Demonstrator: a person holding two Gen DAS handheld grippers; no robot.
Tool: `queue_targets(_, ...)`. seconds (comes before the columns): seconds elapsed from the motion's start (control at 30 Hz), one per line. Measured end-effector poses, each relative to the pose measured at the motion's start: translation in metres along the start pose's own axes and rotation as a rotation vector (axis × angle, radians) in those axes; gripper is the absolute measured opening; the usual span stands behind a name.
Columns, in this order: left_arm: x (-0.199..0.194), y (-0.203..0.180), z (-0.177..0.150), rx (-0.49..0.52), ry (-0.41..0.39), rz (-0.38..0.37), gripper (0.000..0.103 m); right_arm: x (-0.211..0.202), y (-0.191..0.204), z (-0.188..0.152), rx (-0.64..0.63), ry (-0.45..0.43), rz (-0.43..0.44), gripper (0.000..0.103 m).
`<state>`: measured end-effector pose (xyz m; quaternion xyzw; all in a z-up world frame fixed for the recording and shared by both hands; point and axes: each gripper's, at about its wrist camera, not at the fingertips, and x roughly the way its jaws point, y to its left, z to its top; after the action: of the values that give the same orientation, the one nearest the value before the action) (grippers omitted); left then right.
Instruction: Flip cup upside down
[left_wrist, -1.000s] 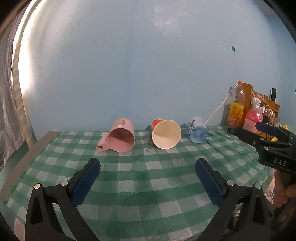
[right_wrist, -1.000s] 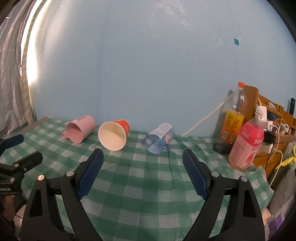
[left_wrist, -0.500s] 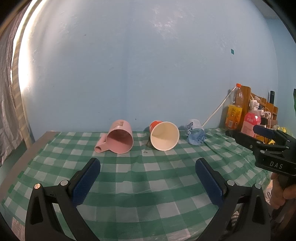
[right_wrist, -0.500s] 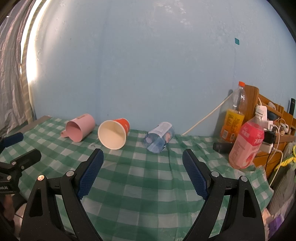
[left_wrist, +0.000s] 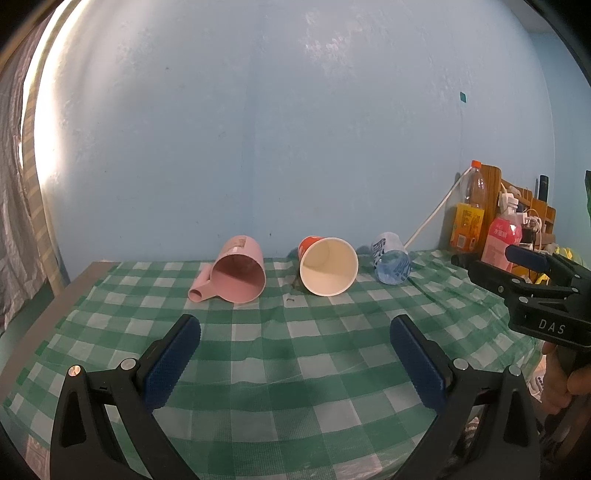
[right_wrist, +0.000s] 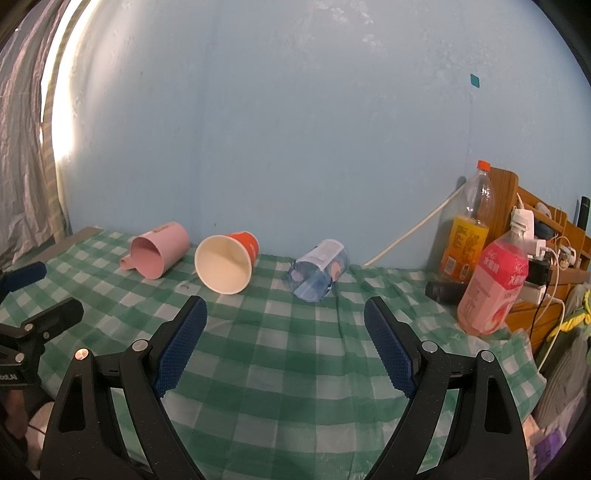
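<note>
- My left gripper (left_wrist: 295, 354) has its two blue pads wide apart, and nothing is between them; it hangs over the near part of the table.
- My right gripper (right_wrist: 286, 341) is spread wide in the same way and holds nothing.
- The table carries a green and white checked cloth (left_wrist: 280, 354), with some wrinkles in it; at the left a bare grey edge of the table (left_wrist: 55, 306) shows beside the cloth.
- Three cups lie on their sides in a row near the wall, with their mouths turned toward me: a pink cup (left_wrist: 238, 275) with a handle at the left, a red paper cup (left_wrist: 327, 266) with a white inside in the middle, and a clear blue cup (left_wrist: 391, 258) at the right. They are apart from each other.
- Behind is a plain light blue wall (right_wrist: 295, 129), and a grey curtain (right_wrist: 26, 177) hangs at the left with bright light at its edge.
- At the right end stand an orange drink bottle (right_wrist: 467, 232) and a pink drink bottle (right_wrist: 493, 288), close to a wooden rack (right_wrist: 546, 236) with chargers and cables.
- A white cable (right_wrist: 406, 236) runs along the wall down to the table.
</note>
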<state>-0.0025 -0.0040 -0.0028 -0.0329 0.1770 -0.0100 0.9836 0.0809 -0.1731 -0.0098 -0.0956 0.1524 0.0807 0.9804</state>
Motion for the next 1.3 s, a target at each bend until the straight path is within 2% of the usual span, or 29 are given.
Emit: queue_targets(1.3,0.0088,-0.0038,-0.0006,0.019,0.045,-0.01,0.103,0.0051,0.0023,-0.0019,0.003,0.021,0.006,0.086)
